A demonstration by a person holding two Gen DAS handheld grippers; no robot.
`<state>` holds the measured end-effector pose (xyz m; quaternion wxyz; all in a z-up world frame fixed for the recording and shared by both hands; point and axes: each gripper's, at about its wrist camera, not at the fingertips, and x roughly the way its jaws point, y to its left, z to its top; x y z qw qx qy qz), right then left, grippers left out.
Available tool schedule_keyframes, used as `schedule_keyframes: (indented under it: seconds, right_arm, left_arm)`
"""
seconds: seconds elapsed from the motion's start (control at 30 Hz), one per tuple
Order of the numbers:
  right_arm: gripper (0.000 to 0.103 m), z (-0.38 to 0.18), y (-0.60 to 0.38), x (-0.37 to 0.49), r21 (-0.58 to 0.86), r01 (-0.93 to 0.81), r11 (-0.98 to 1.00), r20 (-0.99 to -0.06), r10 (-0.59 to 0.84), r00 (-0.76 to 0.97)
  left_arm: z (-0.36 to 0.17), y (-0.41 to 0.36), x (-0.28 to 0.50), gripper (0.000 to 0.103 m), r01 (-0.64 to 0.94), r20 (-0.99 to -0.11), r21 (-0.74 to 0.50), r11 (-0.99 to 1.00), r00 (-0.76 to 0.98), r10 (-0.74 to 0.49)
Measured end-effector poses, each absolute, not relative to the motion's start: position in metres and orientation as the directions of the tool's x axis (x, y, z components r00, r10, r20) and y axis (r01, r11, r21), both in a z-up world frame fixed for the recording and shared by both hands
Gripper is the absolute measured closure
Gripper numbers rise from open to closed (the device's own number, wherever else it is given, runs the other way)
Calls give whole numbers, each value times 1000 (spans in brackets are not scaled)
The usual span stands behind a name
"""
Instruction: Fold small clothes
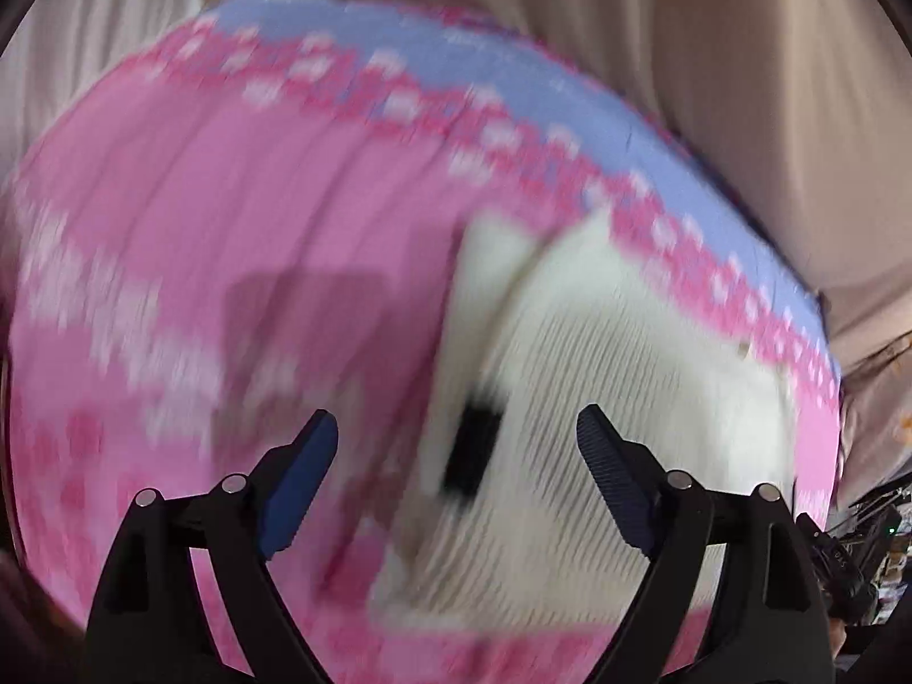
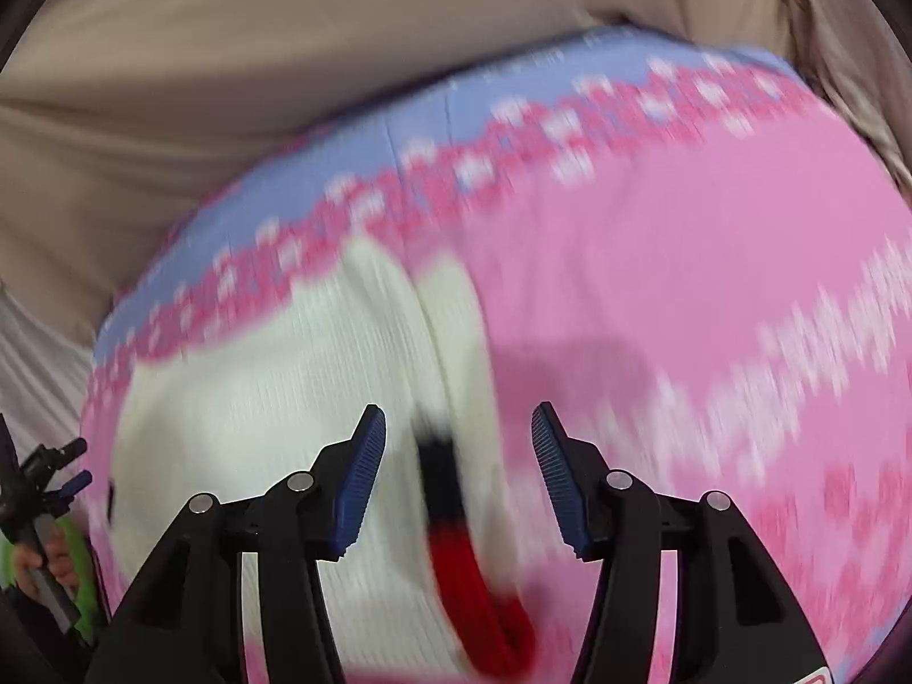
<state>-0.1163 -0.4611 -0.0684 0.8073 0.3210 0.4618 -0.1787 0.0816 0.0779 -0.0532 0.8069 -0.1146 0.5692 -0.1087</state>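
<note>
My left gripper (image 1: 456, 427) stands with its jaws wide apart and nothing clamped between them; the blue-faced finger pads (image 1: 302, 479) hang above the fabric without pressing on it. My right gripper (image 2: 456, 427) is also spread, somewhat narrower than the left, and its ribbed blue pads (image 2: 356, 484) grip nothing. Both tools point steeply down at the same garment, a small knitted sweater (image 1: 228, 199) that lies spread on a beige sheet (image 1: 712, 57). The sweater fills most of both wrist views. Its body is pink with blurred white and darker pink pattern bands, and a pale blue band (image 1: 513, 85) runs along its far edge, bordered by a row of pink and white motifs. A large white knitted patch (image 1: 627, 370) sits on the pink ground; in the left wrist view it lies under and beyond the right-hand finger, and in the right wrist view it lies under the left-hand finger. A black mark (image 1: 473, 450) on the white patch sits between the fingers in both views. The right wrist view also shows a red knitted strip (image 2: 479, 598) below that mark, near the base of my tool. At the lower left edge of the right wrist view, a hand (image 2: 51, 558) grips a handle with green parts. Both views are motion-blurred, so finer pattern detail cannot be read.
</note>
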Motion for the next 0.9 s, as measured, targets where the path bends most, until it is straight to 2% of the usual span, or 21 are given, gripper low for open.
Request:
schedule_keyframes:
  seconds: [0.17, 0.23, 0.27, 0.3, 0.33, 0.37, 0.47, 0.63, 0.83, 0.9]
  right_arm:
    - [50, -101, -427, -167, 438, 607, 663, -861, 114, 496]
    - [50, -103, -418, -161, 435, 583, 686, -860, 127, 494]
    - [50, -103, -415, -156, 431, 574, 696, -860, 125, 494]
    - [54, -102, -414, -151, 427, 569, 703, -859, 118, 498]
    - [61, -99, -415, -144, 425, 561, 711, -854, 109, 509]
    - [89, -98, -417, -140, 423, 558, 714, -853, 107, 511]
    - [94, -81, -433, -142, 442, 573, 690, -834, 80, 546]
    - [97, -64, -447, -185, 407, 583, 704, -858, 75, 508]
    - [97, -106, -429, -255, 328, 640, 695, -930, 117, 350]
    - [96, -121, -426, -267, 348, 643, 683, -926, 145, 347]
  left_arm:
    - [-89, 88, 22, 20, -84, -894, -406, 910, 243, -376]
    - [-96, 79, 21, 30, -94, -894, -412, 906, 235, -382]
    - [-98, 74, 23, 49, -89, -889, -422, 902, 233, -393]
    - [-99, 70, 29, 73, -91, -886, -437, 895, 218, -410]
    - [-98, 69, 32, 88, -97, -878, -455, 885, 210, -429]
    - [-96, 70, 35, 92, -107, -871, -474, 874, 204, -447]
    - [-76, 83, 37, 94, -121, -863, -485, 866, 226, -452]
    - [-67, 109, 9, 94, -98, -877, -471, 877, 160, -453]
    - [-98, 120, -51, 94, -91, -926, -376, 922, 16, -377]
    - [-107, 123, -59, 94, -118, -922, -386, 915, 8, -387]
